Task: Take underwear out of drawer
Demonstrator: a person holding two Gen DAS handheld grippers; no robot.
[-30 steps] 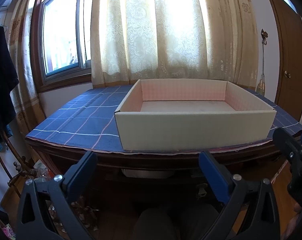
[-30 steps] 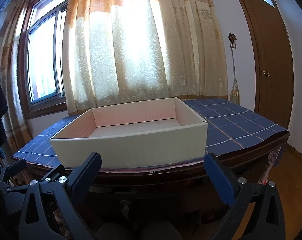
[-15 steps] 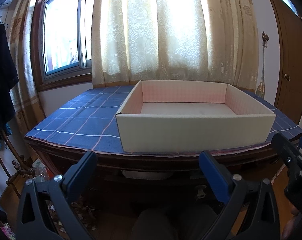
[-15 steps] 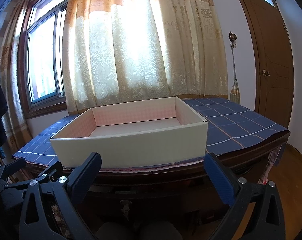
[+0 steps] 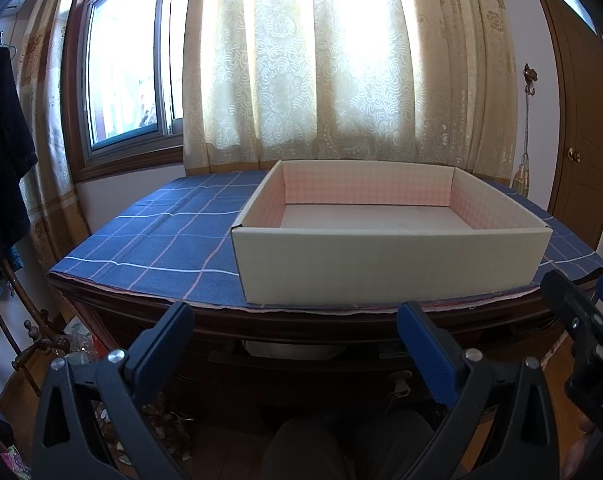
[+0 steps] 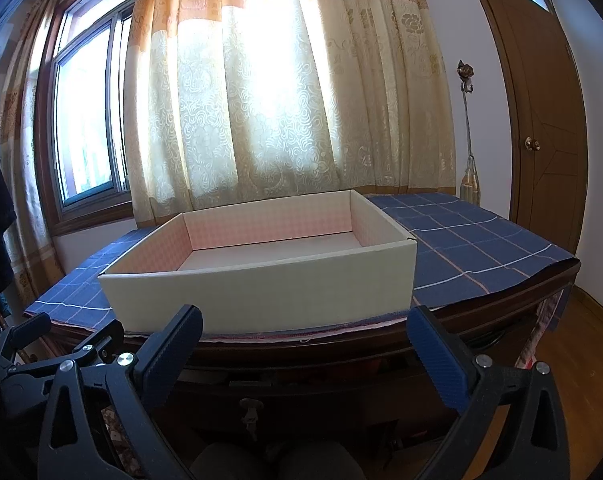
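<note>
The left gripper [image 5: 295, 340] is released, its two blue-padded fingers spread wide with nothing between them, and it hangs in front of the dark wooden desk [image 5: 301, 336] at about the height of the desk's front edge. The right gripper [image 6: 305, 344] is likewise spread and empty at the same height; from the left wrist view its black body shows at 4 o'clock, just beside the left one.

On the desk lies a blue checked tablecloth [image 5: 157, 236], and on the cloth, at 12 o'clock from both grippers, sits an open cardboard box [image 5: 389, 264] with pale outer walls and pink patterned inner walls. The part of its floor that shows is bare.

Below the desk's edge a drawer front [image 6: 285, 396] with a small metal pull is in shadow; whether it is pulled out I cannot tell. No underwear shows in either view.

Behind the desk hang cream patterned curtains [image 6: 261, 120], with a window [image 5: 129, 80] at 10 o'clock and a brown door [image 6: 541, 120] at 2 o'clock.
</note>
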